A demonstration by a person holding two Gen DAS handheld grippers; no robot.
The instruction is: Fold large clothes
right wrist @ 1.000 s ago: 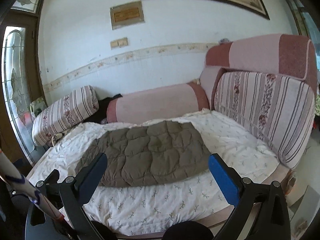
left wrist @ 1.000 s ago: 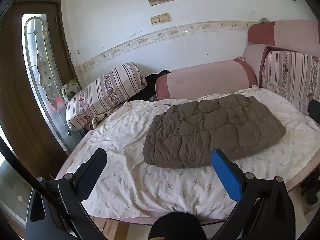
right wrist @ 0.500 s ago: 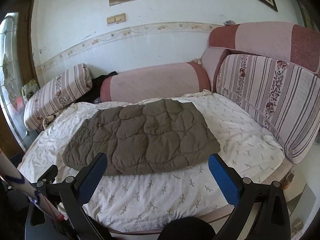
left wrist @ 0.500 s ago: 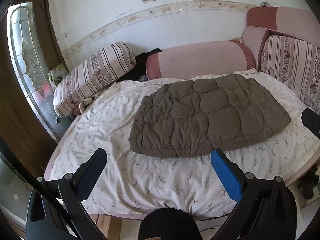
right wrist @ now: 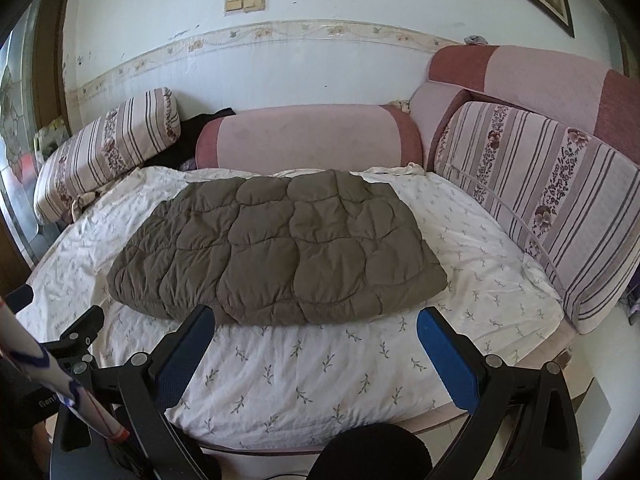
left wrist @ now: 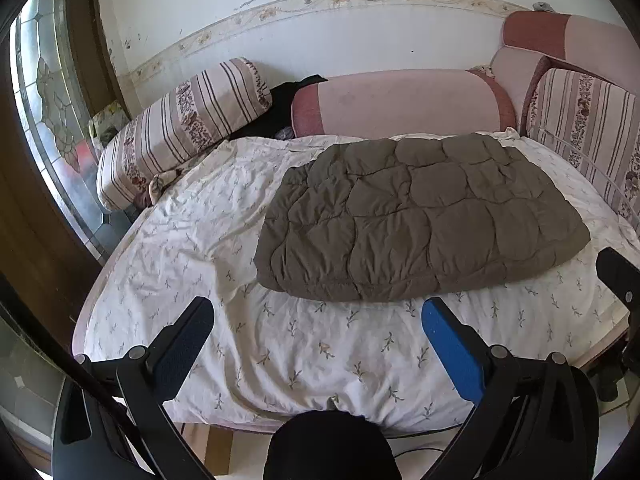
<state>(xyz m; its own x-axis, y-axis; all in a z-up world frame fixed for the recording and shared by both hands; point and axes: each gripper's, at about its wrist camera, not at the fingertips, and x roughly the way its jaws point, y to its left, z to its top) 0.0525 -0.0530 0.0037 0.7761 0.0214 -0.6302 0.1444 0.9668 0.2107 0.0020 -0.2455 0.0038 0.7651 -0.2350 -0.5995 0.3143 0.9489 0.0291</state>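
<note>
A brown quilted padded garment [left wrist: 416,216] [right wrist: 276,252] lies folded into a flat rectangle on a bed with a white leaf-print sheet [left wrist: 288,344] [right wrist: 312,364]. My left gripper [left wrist: 318,324] hovers open over the bed's front edge, short of the garment's near hem, with nothing between its fingers. My right gripper [right wrist: 316,328] is open too, its left fingertip level with the garment's near edge and its jaws wide apart. The tip of the right gripper shows at the right edge of the left wrist view.
Pink and striped bolsters [left wrist: 396,104] [right wrist: 108,152] line the wall behind the bed. Striped back cushions [right wrist: 552,200] stand along the right side. A dark cloth [left wrist: 280,108] lies between the bolsters. A glazed wooden door [left wrist: 52,120] is at the left.
Both grippers have moved closer to the bed and tilted down, so the garment sits larger and nearer to the fingertips. Both stayed open. The garment has not moved.
</note>
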